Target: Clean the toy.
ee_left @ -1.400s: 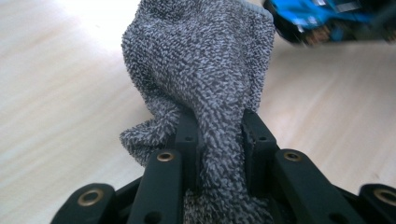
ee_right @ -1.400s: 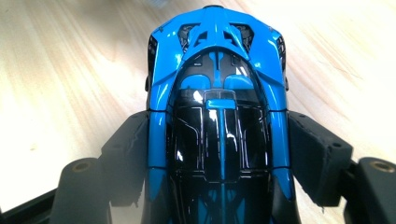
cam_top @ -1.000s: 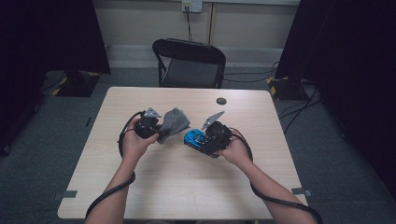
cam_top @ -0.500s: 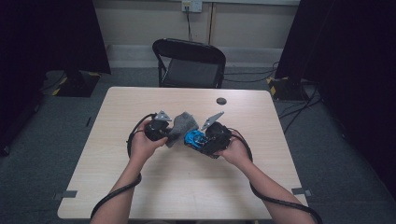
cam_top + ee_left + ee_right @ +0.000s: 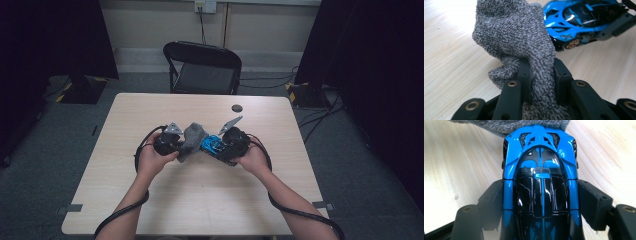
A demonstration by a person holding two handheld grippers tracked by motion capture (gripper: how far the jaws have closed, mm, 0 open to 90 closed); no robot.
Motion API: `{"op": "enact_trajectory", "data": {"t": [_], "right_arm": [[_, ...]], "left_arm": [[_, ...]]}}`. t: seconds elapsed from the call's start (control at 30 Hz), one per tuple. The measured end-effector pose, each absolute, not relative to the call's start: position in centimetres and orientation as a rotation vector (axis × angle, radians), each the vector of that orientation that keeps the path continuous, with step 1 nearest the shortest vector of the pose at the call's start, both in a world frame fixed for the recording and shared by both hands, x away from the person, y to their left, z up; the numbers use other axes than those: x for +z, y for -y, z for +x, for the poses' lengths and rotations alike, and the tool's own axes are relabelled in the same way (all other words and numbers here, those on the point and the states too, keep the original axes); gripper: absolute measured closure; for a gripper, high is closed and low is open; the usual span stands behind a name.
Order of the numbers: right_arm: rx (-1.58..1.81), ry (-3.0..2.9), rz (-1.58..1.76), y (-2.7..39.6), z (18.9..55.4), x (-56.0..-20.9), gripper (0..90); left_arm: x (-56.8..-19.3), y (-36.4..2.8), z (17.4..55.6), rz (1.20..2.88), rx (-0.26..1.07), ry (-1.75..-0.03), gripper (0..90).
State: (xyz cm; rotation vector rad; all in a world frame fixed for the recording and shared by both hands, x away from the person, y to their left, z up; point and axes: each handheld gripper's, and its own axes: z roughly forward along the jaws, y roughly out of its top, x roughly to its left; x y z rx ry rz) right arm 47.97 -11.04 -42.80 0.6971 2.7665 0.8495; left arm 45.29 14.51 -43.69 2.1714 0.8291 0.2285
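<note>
Cloth: soft grey terry rag (image 5: 519, 35), limp and light by the look of it; it bunches and droops, so I judge a pinch on a gathered fold the surest hold.
Left gripper (image 5: 170, 142): jaws clamped together on a fold of the cloth, the free end hanging forward toward the car, above the pale wooden table (image 5: 200, 200).
Left hand (image 5: 150, 160): wrapped around the gripper body, forearm coming in from the bottom, tool aimed right toward the other one.
Car: glossy blue and black toy sports car (image 5: 540, 182), hard, smooth and probably slippery; thin trim looks fragile, so the flat flanks are the place to grip.
Right gripper (image 5: 225, 145): jaws closed on the car's two sides at mid-body, nose pointing at the cloth, which touches its front.
Right hand (image 5: 252, 160): cupped behind the tool, holding it roughly level just over the table's middle.
</note>
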Motion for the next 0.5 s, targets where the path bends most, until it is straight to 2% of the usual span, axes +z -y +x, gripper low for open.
{"op": "enact_trajectory", "data": {"t": [0.5], "right_arm": [[0.839, -2.727, 0.772, 11.9, 49.0, -42.7, 28.7]], "left_arm": [[-44.2, -14.8, 44.1, 2.183, 0.191, -0.809, 72.4]]}}
